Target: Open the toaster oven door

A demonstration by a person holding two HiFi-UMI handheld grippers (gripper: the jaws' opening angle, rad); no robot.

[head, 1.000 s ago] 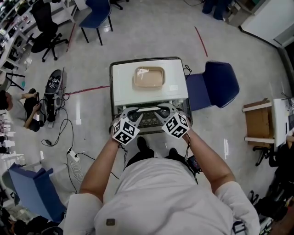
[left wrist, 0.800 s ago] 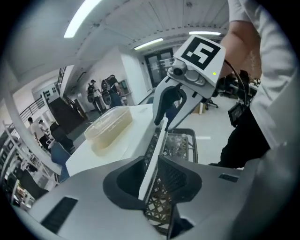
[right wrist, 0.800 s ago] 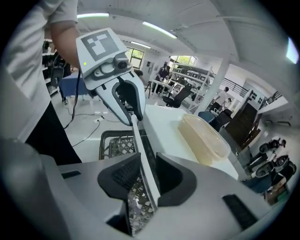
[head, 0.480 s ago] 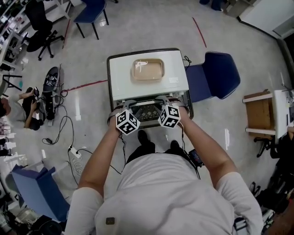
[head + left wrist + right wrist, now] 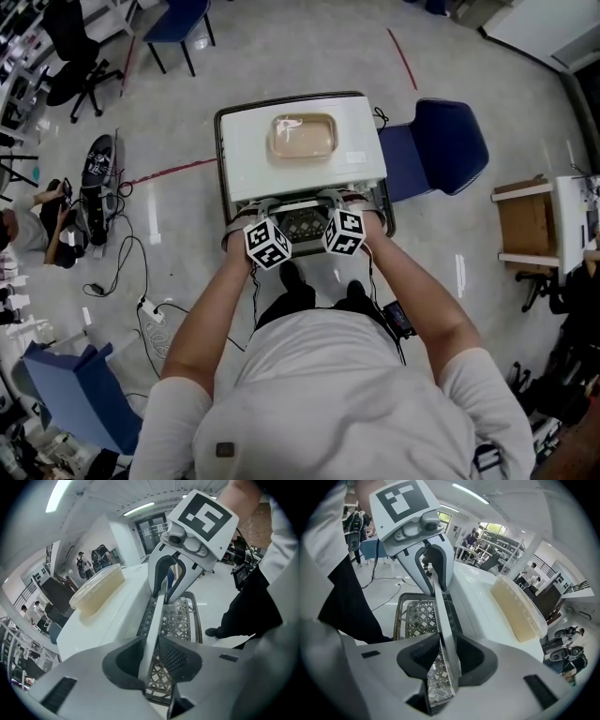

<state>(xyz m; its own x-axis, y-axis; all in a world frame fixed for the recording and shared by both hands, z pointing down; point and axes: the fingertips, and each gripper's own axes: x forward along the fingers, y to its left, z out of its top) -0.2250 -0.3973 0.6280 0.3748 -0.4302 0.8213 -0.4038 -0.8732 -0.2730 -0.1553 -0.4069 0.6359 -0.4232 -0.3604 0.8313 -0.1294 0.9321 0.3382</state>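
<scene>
Beige tub [image 5: 303, 137], blue chair [image 5: 450, 150] at rt, power strip [image 5: 148, 311] on floor [image 5: 309, 47] at lt

White T-shirt [image 5: 347, 394]; grey left claw [image 5: 155, 660], right claw [image 5: 446, 660].

- the toaster oven [image 5: 246, 164] sits smack in front of the person [image 5: 328, 394] who's standing over it
- a tub [image 5: 302, 137] rests on top of the oven, around the middle
- a chair [image 5: 445, 150] is just beside the oven's right side
- off to the left there's a scooter [image 5: 97, 183], with a seated person [image 5: 28, 225] further left
- cables [image 5: 131, 272] trail over the floor between that corner and the oven
- a wooden shelf unit [image 5: 525, 239] is way out right, past the chair
</scene>
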